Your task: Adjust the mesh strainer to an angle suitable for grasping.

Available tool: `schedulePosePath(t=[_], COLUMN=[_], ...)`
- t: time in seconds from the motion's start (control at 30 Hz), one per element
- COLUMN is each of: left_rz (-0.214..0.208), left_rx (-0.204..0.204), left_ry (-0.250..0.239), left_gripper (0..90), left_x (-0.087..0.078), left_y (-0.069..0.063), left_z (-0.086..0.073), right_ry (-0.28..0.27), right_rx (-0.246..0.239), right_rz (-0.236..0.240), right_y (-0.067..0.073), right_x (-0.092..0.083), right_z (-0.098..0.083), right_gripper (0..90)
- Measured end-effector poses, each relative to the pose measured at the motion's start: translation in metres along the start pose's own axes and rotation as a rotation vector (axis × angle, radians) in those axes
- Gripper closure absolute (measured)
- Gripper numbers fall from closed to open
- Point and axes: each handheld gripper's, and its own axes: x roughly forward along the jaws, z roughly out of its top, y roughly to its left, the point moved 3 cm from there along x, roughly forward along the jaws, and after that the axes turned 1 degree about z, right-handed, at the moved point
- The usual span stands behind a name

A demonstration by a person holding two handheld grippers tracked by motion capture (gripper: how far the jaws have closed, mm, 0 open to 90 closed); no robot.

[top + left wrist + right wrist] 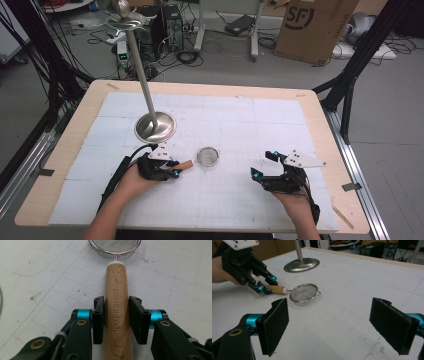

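Note:
A small metal mesh strainer (208, 156) with a wooden handle (184, 164) lies on the white mat near the table's middle. My left gripper (175, 170) is shut on that handle; in the left gripper view both pads press its sides over the words "KITCHEN TOOL" (116, 312), and the mesh bowl (114, 247) lies just ahead. My right gripper (262, 164) rests to the right of the strainer, open wide with nothing between its jaws. From the right gripper view (329, 322) the strainer (304, 293) sits on the mat ahead, with the left gripper (263, 286) holding its handle.
A metal stand with a round base (155, 126) and a tall pole (139, 60) rises just behind the left gripper. The white gridded mat (240, 120) covers the wooden table. A cardboard box (315, 25) and cables lie on the floor beyond.

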Motion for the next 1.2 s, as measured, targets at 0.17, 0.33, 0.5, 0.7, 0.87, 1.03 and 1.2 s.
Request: schedulePosePath(t=[0.17, 0.33, 0.5, 0.7, 0.87, 1.03, 1.2], left_rz=[-0.013, -0.015, -0.030, -0.050, -0.069, -0.082, -0.098], left_rx=[0.039, 0.088, 0.102, 0.122, 0.153, 0.169, 0.206], left_ry=[0.019, 0.000, 0.008, 0.005, 0.014, 0.010, 0.015], left_gripper=[67.8, 69.0, 69.8, 69.7, 69.7, 69.7, 69.7], left_x=[0.001, 0.006, 0.010, 0.020, 0.031, 0.043, 0.056], left_y=[-0.003, -0.012, -0.017, -0.026, -0.035, -0.043, -0.053], left_z=[0.005, 0.014, 0.021, 0.030, 0.042, 0.052, 0.065], right_ry=[-0.003, -0.006, -0.011, -0.010, -0.014, -0.018, -0.016], right_rx=[0.003, 0.005, 0.002, 0.001, 0.003, 0.002, 0.004], right_rz=[-0.002, -0.003, -0.002, 0.000, 0.000, 0.001, 0.003], right_y=[0.000, -0.001, -0.001, 0.000, 0.000, 0.000, 0.000], right_x=[-0.001, -0.002, -0.002, -0.002, -0.003, -0.004, -0.004], right_z=[0.000, 0.001, 0.001, 0.002, 0.003, 0.003, 0.003], right_gripper=[14.9, 14.9, 14.9, 14.9, 14.9, 14.9, 14.9])
